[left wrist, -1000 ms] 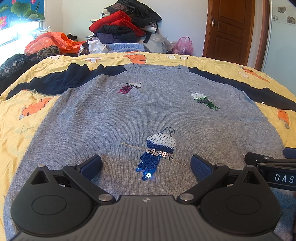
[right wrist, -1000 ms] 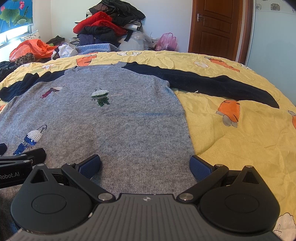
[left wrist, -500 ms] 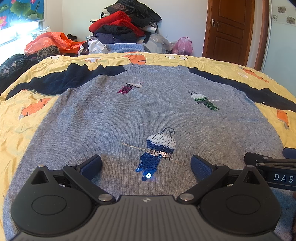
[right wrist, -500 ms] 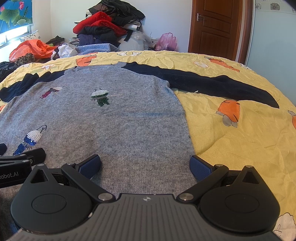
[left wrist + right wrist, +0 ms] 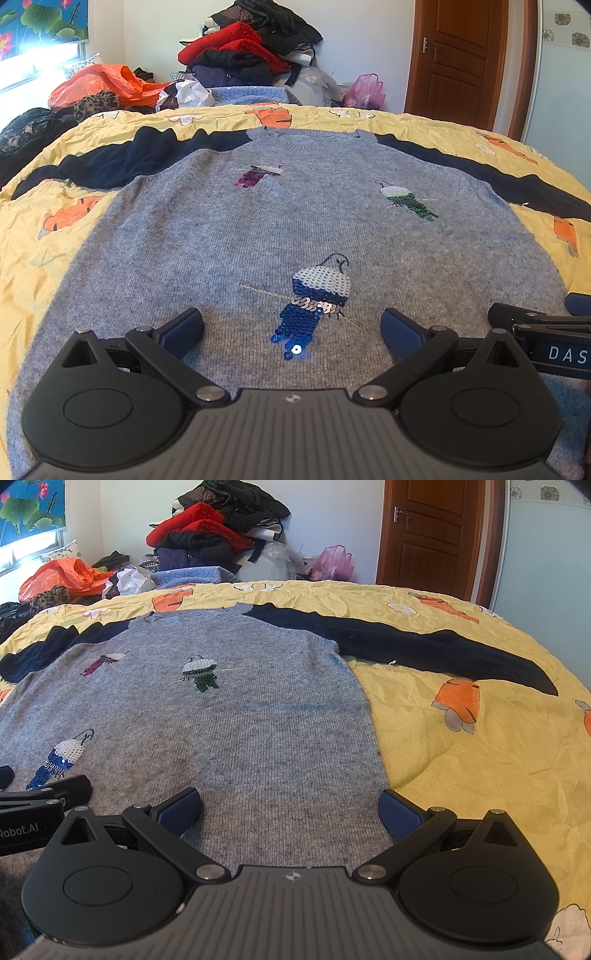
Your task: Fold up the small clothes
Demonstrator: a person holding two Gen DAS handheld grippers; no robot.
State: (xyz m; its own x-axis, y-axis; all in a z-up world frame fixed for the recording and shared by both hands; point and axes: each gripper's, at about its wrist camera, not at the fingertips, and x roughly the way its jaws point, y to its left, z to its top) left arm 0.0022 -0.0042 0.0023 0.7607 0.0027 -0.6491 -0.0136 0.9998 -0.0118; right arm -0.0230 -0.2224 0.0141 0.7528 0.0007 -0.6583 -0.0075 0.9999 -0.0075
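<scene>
Sweater [image 5: 258,229] lay flat, front up, on the yellow quilt [image 5: 44,258]; grey body, navy sleeves spread out to both sides. Neckline pointed to the far side of the bed, hem toward the cameras. Right sleeve [image 5: 424,646] stretched straight across the quilt toward the right edge; left sleeve [image 5: 129,158] ran out to the left, slightly rumpled.

Three sequin figures on the front: blue-and-white one [image 5: 314,299] low on the body, green one [image 5: 406,201] higher right, magenta one [image 5: 258,174] higher left.

Left gripper [image 5: 291,328] was low over the hem region, fingers spread wide, nothing between them. The blue figure sat between its pads [image 5: 183,328]. Contact between pads and fabric could not be judged.

Right gripper [image 5: 290,808] was likewise spread wide and holding nothing, positioned over the sweater's lower right part. Its right pad [image 5: 400,814] sat about at the sweater's right side edge, where grey knit meets quilt.

The two grippers were side by side, near each other: part of the right one showed at the right margin of the left view, and part of the left one at the left margin of the right view.

Beyond the bed: clothes pile [image 5: 243,51] against the wall, orange bag [image 5: 107,83] left, pink bag [image 5: 332,563], wooden door [image 5: 432,535] right.
</scene>
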